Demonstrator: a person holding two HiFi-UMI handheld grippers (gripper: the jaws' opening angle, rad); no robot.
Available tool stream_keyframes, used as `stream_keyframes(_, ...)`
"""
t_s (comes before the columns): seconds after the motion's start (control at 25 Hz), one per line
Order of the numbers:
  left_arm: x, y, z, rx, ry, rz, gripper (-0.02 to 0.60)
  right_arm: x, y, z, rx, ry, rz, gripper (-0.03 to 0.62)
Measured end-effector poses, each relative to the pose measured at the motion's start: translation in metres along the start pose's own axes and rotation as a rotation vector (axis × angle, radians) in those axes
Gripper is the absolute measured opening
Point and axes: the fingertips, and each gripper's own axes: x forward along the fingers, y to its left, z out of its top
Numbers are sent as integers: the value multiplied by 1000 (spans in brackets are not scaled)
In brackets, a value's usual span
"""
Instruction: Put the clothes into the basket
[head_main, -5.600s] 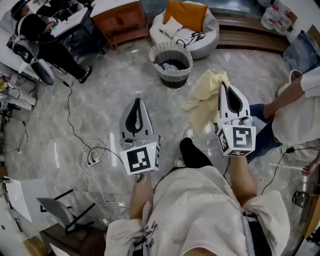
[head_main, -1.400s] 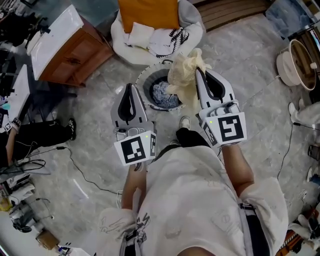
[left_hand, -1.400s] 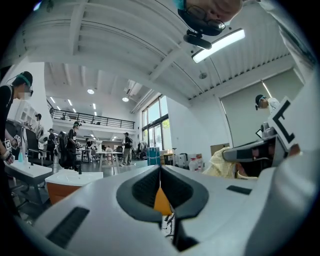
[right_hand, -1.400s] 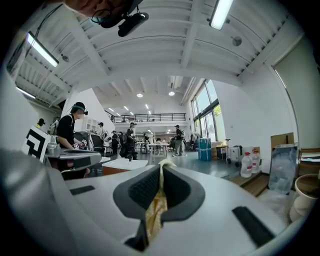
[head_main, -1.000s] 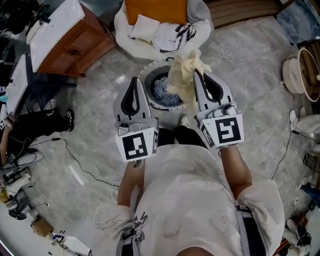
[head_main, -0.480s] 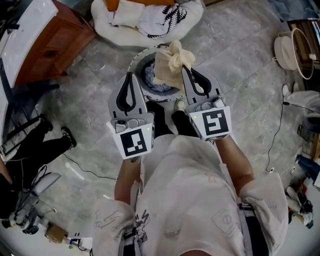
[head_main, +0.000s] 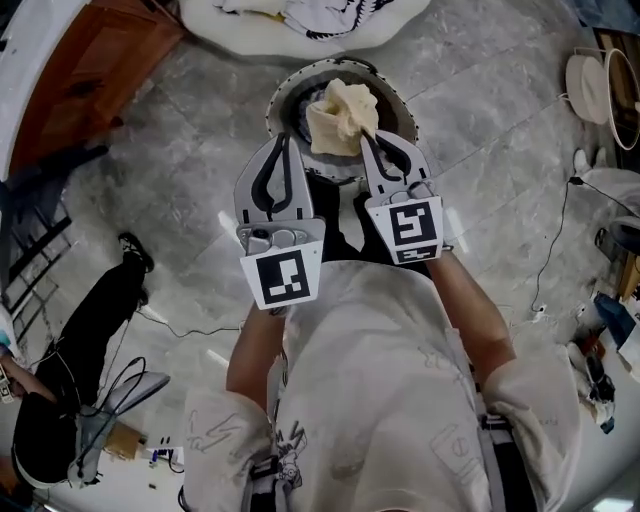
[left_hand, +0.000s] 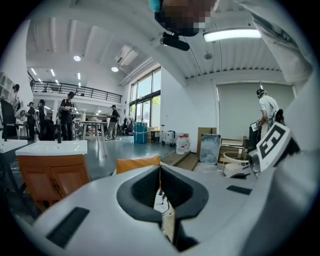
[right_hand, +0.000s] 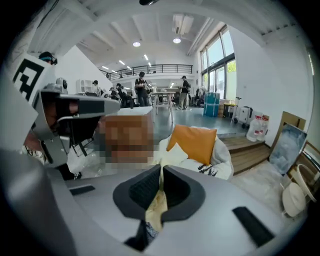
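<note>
The right gripper (head_main: 366, 136) was clamped on a pale yellow crumpled cloth (head_main: 340, 112); in the right gripper view its jaws met at the tips with a fold of that fabric pinched in the slit between them. In the head view, the bunched cloth hung over the mouth of the round woven basket with a pale rim (head_main: 279, 97), covering most of the dark opening -- whether it touched the inside could not be told. The left gripper (head_main: 287, 141) was closed and held nothing; its jaws were pressed together at the tips, and it sat just beside the right one, pointing at the near left edge of the basket.

The basket stood on a grey marble-patterned floor (head_main: 180, 150); beyond it lay a white round floor cushion (head_main: 395, 12) with a black-and-white patterned fabric (head_main: 315, 22) on it. A brown wooden cabinet (head_main: 85, 60) stood at the upper left; an orange square pillow (right_hand: 194, 142) showed in the right gripper view -- propped against the white cushion.
</note>
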Motion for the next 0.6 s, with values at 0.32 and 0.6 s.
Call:
stream_keyframes(0.32, 11, 24, -56, -19, 111, -46, 5, 78, 14, -105, 118, 222, 6, -8)
stream_keyframes(0.6, 31, 31, -82, -36, 127, -29, 5, 130, 10, -185, 177, 373, -10, -8)
